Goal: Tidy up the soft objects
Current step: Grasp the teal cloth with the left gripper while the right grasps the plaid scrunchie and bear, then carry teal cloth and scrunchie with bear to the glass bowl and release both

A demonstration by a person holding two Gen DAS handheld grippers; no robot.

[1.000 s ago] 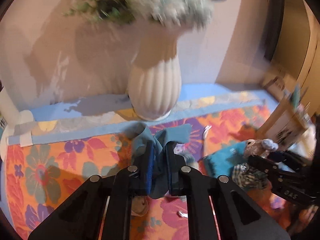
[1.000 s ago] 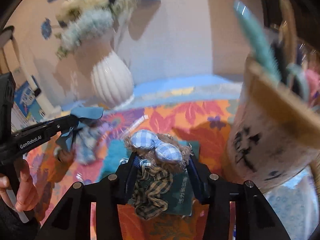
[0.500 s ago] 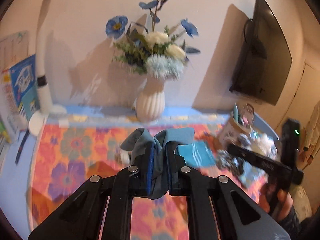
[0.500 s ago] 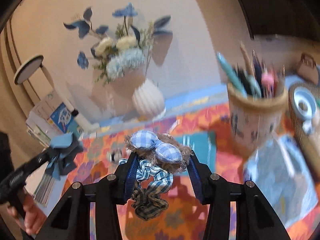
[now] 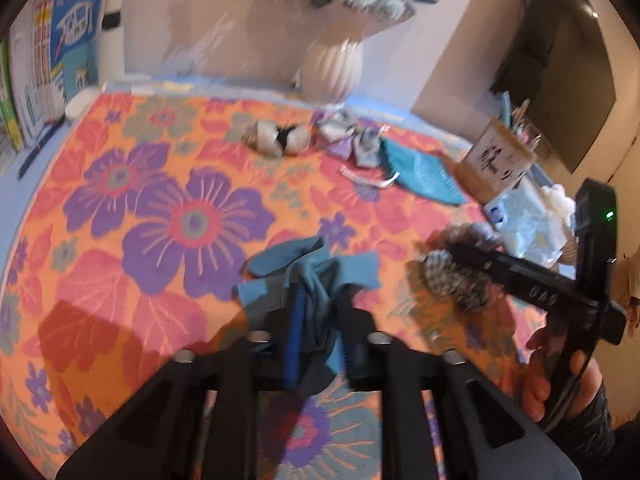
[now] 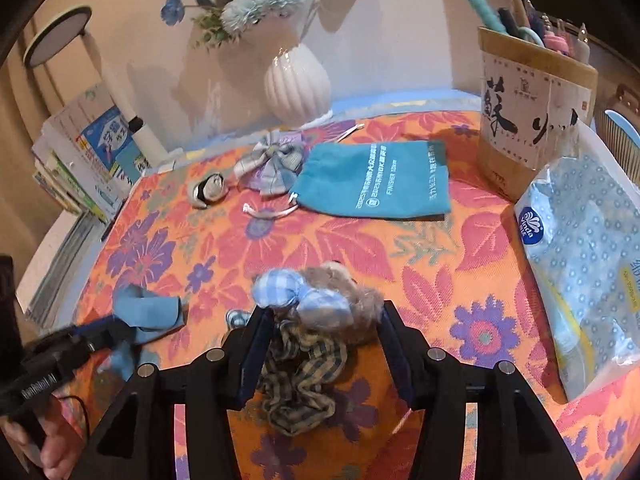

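Left gripper [image 5: 320,320]: jaws opening around the blue fabric bow [image 5: 308,268]; a gap shows on the right pad, so the grip is letting go. The bow lies low on the floral tablecloth [image 5: 160,208].

Right gripper [image 6: 324,344]: jaws opening, pads standing off the plaid scrunchie with checked bow [image 6: 304,320], which rests on the cloth between them.

Judgement: both pieces are being set down side by side at the near edge, apart from the teal drawstring pouch [image 6: 372,178], plaid bow [image 6: 272,164] and small beige hair tie [image 6: 208,192] near the white vase [image 6: 298,84].

Against a second ago: both items were clamped tight and carried near the vase and the pen holder [image 6: 536,92]; both hands have since drawn back toward the near edge and down.
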